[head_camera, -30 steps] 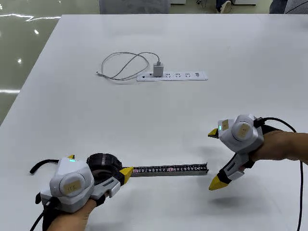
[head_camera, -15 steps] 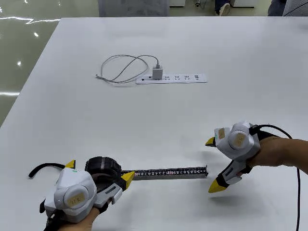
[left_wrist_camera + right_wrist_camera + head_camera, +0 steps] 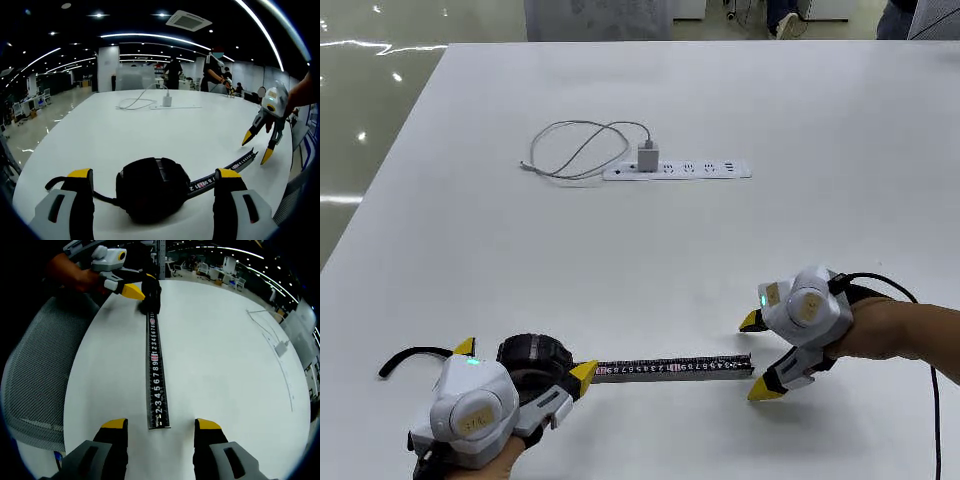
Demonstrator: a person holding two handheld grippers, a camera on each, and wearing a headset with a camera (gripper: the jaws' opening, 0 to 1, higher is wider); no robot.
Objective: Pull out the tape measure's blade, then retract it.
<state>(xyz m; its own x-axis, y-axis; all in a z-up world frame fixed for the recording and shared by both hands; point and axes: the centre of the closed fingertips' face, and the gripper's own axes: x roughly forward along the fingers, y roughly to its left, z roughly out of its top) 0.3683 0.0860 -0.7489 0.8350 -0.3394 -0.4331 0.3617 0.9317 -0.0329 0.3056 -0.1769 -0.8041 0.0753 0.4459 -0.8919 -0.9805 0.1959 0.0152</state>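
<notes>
A black tape measure case [image 3: 533, 355] rests on the white table [image 3: 650, 250] near its front edge. My left gripper [image 3: 525, 360] is open and straddles the case, with a gap on each side in the left gripper view [image 3: 154, 175]. The black blade [image 3: 670, 367] runs right from the case [image 3: 152, 187] and lies flat on the table. My right gripper [image 3: 756, 357] is open, with one yellow tip on each side of the blade's end. In the right gripper view the blade's end [image 3: 159, 424] lies between my right gripper's [image 3: 160, 424] tips, touching neither.
A white power strip [image 3: 685, 169] with a charger and a looped white cable [image 3: 582, 145] lies at mid-table. A black strap [image 3: 405, 354] trails left of the case. A grey mesh chair [image 3: 30, 385] stands by the table's front edge. People stand beyond the far end [image 3: 215, 70].
My right gripper has moved down and left to the blade's end, and its tips now flank that end. The left gripper stays around the case.
</notes>
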